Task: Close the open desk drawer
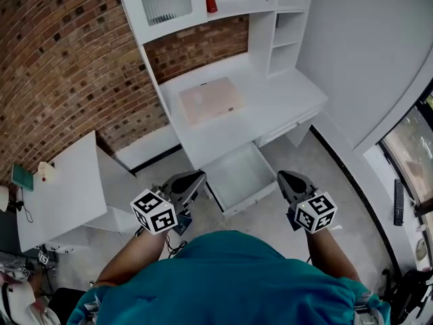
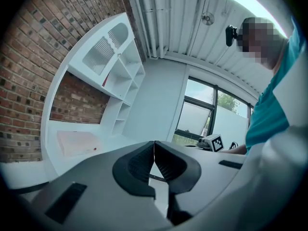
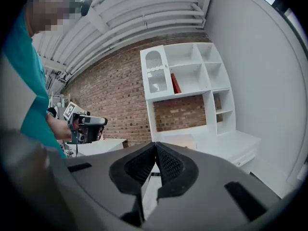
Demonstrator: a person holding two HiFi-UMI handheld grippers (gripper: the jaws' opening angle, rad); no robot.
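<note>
Head view: a brick wall [image 1: 54, 66] backs the white desk [image 1: 270, 53]. Below its tabletop [image 1: 277, 103], the drawer [image 1: 238, 176] stands pulled out over the floor. The left gripper [image 1: 196, 177] and right gripper [image 1: 284, 176] flank the drawer's front, near its corners. Each gripper's fingers are pressed together, holding nothing. Contact with the drawer cannot be determined.

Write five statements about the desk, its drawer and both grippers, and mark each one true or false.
1. The desk drawer stands pulled out. True.
2. The left gripper is clamped on the drawer's front. False: its jaws are together with nothing between them.
3. The right gripper is shut and empty. True.
4. The drawer is full of papers. False: it looks empty.
5. A pale pink pad lies on the desk top. True.
</note>
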